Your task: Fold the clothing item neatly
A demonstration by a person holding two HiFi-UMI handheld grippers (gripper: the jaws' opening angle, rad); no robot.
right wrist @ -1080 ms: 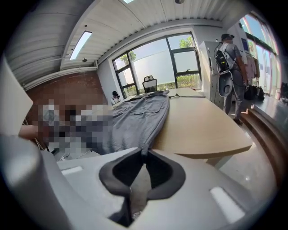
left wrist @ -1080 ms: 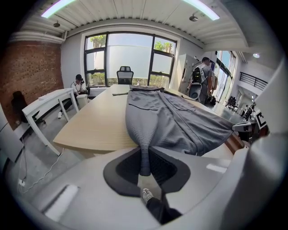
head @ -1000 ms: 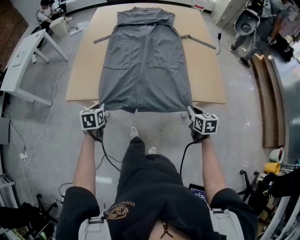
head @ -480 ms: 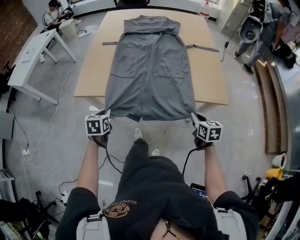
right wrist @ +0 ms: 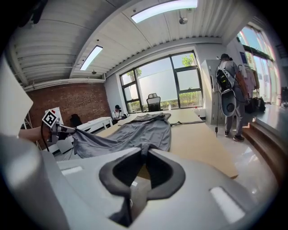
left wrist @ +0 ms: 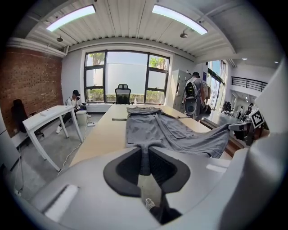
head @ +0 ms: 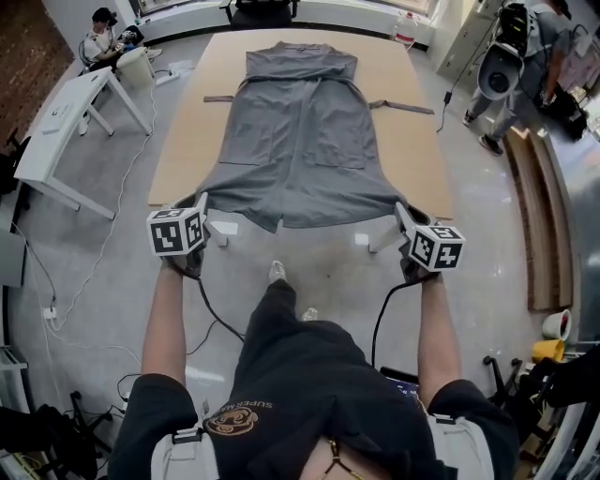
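1. Our left tool was pinched shut on the left hem corner of a grey garment. In the left gripper view, a strip of grey cloth ran between the nearly closed jaws.
2. Our right tool was clamped the same way on the right hem corner, with cloth caught between its jaws.
3. We held both tools out in front of us, well apart from each other. They sat just past the near edge of a long tan desk and pointed forward and somewhat down.
4. The hem was raised off the desk edge and pulled wide between the two tools, so the lower part of the garment flared outward. Its middle dipped lower than the two corners.
5. The rest of the garment lay flat along the desk with its collar end at the far side. A left pocket and a right pocket faced up. A left strap and a right strap lay out to either side.
6. Below the hem was a grey floor and one of our shoes.
7. A white table stood at the left with a seated person beyond it. A standing person with a backpack was at the far right.
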